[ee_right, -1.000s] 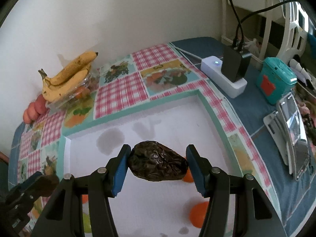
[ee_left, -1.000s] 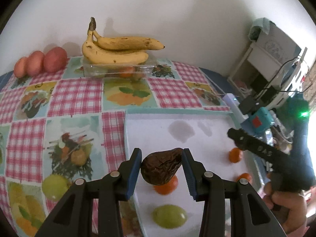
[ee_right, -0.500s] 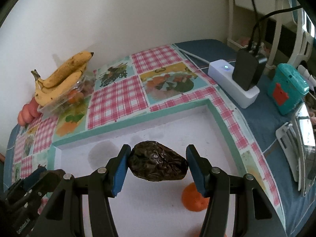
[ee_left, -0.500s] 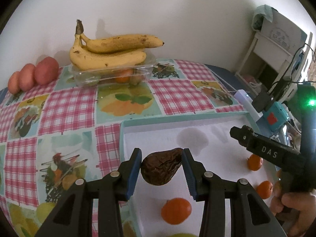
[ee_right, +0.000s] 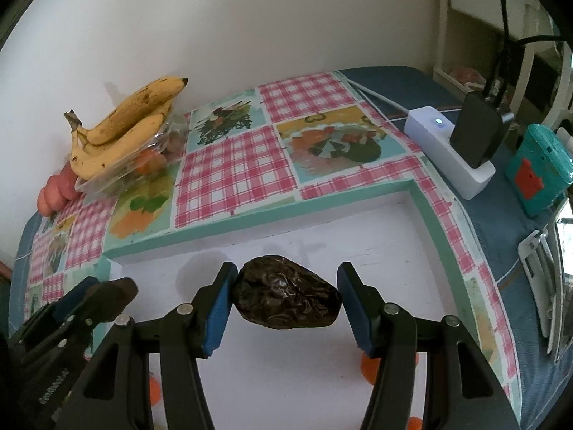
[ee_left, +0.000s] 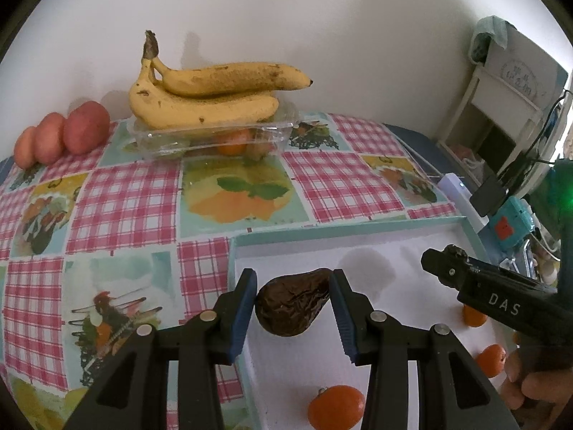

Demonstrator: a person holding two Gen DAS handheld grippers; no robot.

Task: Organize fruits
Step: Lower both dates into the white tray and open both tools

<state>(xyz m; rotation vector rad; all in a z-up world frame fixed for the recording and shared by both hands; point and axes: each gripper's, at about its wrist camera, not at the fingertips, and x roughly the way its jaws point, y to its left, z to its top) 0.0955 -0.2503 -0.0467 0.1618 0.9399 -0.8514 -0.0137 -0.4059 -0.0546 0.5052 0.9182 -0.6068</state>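
Note:
My left gripper (ee_left: 293, 299) is shut on a dark wrinkled pear-shaped fruit (ee_left: 292, 304), held above the white tray (ee_left: 379, 242). My right gripper (ee_right: 286, 302) is shut on a second dark wrinkled fruit (ee_right: 286, 299) above the same tray (ee_right: 358, 193). Each gripper shows in the other's view: the right one at the right (ee_left: 444, 261), the left one at the lower left (ee_right: 107, 294). Small oranges (ee_left: 336, 406) lie in the tray. Two bananas (ee_left: 204, 96) rest on a clear plastic box (ee_left: 215, 139) of fruit by the wall.
Red-pink fruits (ee_left: 86, 130) sit at the wall on the left. A white power strip with a black adapter (ee_right: 462, 147) and a teal box (ee_right: 537, 175) lie right of the checked tablecloth (ee_left: 125, 200). A white shelf (ee_left: 501, 89) stands at the far right.
Both grippers have moved forward over the tray toward the wall, each still holding its dark fruit. The bananas and box look closer.

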